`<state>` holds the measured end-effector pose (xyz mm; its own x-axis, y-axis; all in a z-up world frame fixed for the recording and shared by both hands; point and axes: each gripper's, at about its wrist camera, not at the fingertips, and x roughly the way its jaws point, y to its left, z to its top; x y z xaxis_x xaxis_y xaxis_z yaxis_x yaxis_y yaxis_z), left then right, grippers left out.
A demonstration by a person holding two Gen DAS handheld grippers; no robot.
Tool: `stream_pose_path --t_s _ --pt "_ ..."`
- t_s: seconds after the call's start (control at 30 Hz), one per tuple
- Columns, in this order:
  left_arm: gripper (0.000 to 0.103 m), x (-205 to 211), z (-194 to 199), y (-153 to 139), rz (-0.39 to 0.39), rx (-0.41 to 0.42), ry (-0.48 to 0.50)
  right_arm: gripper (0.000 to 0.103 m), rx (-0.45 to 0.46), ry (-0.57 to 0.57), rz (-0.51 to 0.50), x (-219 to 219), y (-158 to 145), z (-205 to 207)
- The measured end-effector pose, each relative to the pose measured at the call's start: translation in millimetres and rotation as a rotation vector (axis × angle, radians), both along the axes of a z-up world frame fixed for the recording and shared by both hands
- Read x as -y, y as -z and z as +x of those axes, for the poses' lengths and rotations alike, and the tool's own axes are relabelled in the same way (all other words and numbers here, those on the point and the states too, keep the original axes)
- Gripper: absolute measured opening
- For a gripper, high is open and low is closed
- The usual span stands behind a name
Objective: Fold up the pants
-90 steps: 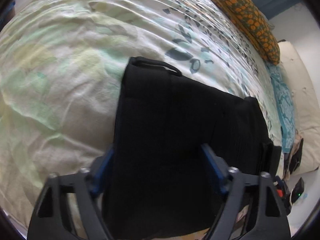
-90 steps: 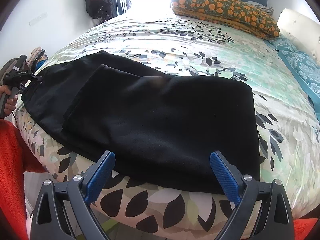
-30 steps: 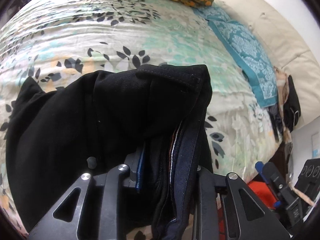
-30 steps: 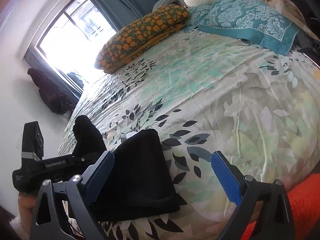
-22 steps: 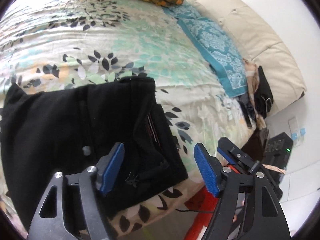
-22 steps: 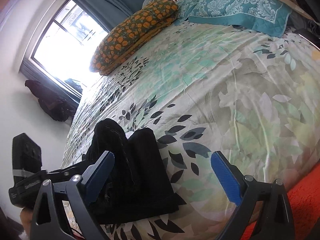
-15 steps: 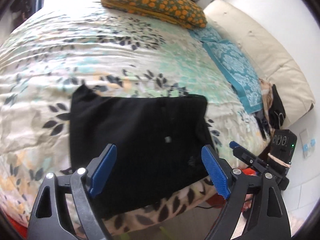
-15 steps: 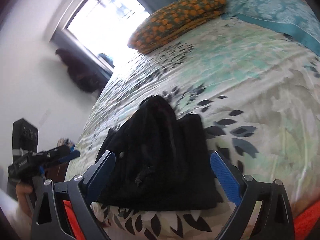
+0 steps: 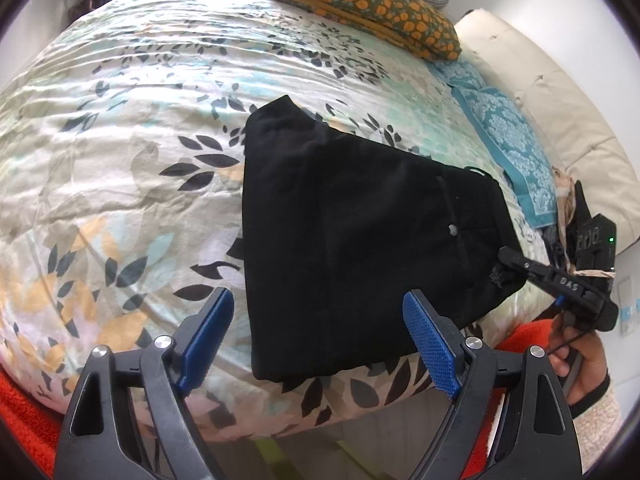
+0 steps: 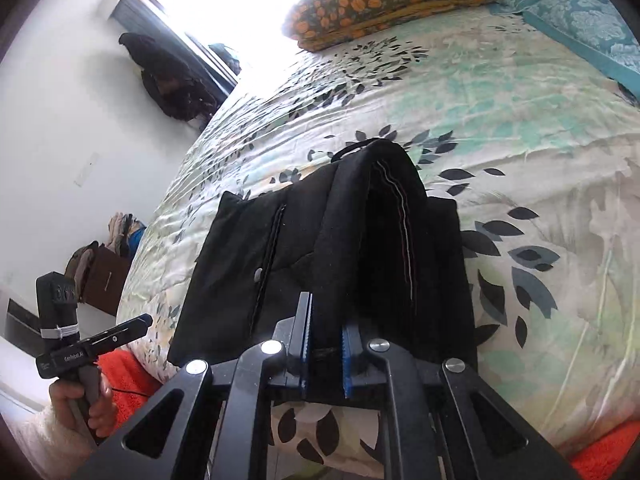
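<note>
Pinching the folded black cotton pants (image 10: 320, 248) with our right gripper (image 10: 325, 354), we hold our left gripper (image 9: 316, 340) wide above them.

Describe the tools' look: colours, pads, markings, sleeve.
Both are black plastic with truss-like triangular cutouts and silver screws. Left tool and right tool carry blue textured pads. The handles bear white lettering, too small to read, and a pale band. A cream sleeve with dark cuff covers the right wrist.
</note>
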<state>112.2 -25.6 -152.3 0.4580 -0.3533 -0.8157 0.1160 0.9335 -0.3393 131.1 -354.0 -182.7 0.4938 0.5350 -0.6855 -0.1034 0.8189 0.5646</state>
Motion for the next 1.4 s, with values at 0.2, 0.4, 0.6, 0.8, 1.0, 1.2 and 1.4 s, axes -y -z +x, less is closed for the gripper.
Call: stream_pose_path --t_s 0.2,0.4,0.6,0.8,1.0,1.2,1.4 --pt "0.088 22 -2 0 0.147 0.060 0.050 0.013 -0.125 0.098 0.030 16 42 -2" --pt "0.088 41 -5 25 0.294 0.107 0.129 0.013 -0.152 0.130 0.018 17 45 -3" --pt "0.090 58 -4 51 0.378 0.059 0.199 0.029 -0.180 0.132 0.007 16 38 2" --pt "0.091 48 5 12 0.307 0.146 0.134 0.065 0.099 0.117 -0.138 -4 -52 11" --pt "0.091 69 25 45 0.395 0.070 0.148 0.065 0.072 -0.027 0.006 -40 -28 81" --pt "0.097 74 23 56 0.436 0.047 0.113 0.037 -0.040 0.077 0.019 -2 28 80" --pt "0.099 74 27 59 0.426 0.020 0.085 0.057 0.052 0.026 -0.168 -18 -11 41"
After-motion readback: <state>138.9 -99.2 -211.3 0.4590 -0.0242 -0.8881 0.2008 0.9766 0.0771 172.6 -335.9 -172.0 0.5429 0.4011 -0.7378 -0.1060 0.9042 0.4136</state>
